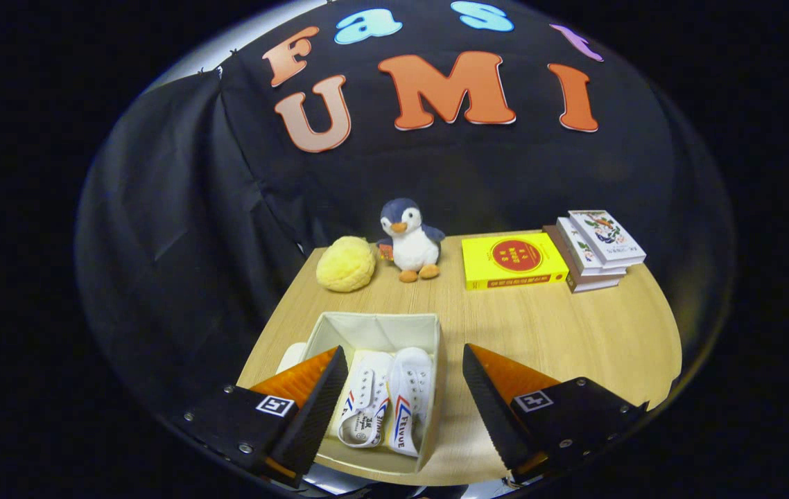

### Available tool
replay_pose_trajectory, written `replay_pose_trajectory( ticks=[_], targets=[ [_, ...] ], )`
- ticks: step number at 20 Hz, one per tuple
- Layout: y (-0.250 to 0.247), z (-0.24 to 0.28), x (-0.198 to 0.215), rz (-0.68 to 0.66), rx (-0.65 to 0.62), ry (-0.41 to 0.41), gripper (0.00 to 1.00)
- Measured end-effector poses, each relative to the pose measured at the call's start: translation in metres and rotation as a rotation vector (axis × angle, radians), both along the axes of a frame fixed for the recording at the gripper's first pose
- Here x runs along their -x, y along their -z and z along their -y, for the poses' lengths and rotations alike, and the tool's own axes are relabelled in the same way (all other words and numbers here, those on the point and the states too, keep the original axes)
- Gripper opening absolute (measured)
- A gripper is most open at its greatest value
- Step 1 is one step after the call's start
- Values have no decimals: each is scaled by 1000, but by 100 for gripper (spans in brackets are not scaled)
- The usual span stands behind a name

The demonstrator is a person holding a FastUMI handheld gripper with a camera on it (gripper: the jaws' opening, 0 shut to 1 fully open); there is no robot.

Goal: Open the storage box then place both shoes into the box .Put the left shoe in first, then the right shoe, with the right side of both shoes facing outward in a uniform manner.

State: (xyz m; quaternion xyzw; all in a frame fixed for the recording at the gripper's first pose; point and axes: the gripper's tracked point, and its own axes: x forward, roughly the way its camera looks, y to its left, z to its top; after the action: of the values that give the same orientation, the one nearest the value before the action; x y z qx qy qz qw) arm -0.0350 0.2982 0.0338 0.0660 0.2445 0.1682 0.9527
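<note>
From the gripper view, my claw (pixel 400 402) hangs above the light wooden table (pixel 575 333) with its two fingers spread wide and nothing held between them. Right in the gap between the fingers sits the cream fabric storage box (pixel 378 327), lid off and mouth up. Both shoes are already down in it: the first white canvas sneaker with red-and-blue side stripes (pixel 365 402) lies beside the second matching white sneaker (pixel 410 398), the two touching, soles toward me and toes pointing to the far wall of the box. Something pale, perhaps the lid, pokes out behind my left finger; I cannot tell for sure.

My read: the packing looks done, or close to it. These sneakers should be light, with soft canvas uppers that cave under a squeeze and stiffer, grippier rubber at the sole. If one needs straightening, I would pinch the heel or the sole edge, not the laces. The box walls look floppy, so nudging them could drag the whole box.

Beyond the box stand a yellow fuzzy ball (pixel 346 263), a plush penguin (pixel 410 239), a yellow book (pixel 514 260) and a stack of white books (pixel 595 249), all well apart from my fingers.
</note>
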Motion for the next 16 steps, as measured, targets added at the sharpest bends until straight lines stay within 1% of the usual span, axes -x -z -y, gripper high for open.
replay_pose_trajectory(
  ticks=[7, 12, 16],
  targets=[
    [-64, 129, -24, 204, 82, 139, 99],
    [-84, 216, -32, 280, 95, 249, 99],
    [-89, 265, -35, 319, 103, 304, 99]
  ],
)
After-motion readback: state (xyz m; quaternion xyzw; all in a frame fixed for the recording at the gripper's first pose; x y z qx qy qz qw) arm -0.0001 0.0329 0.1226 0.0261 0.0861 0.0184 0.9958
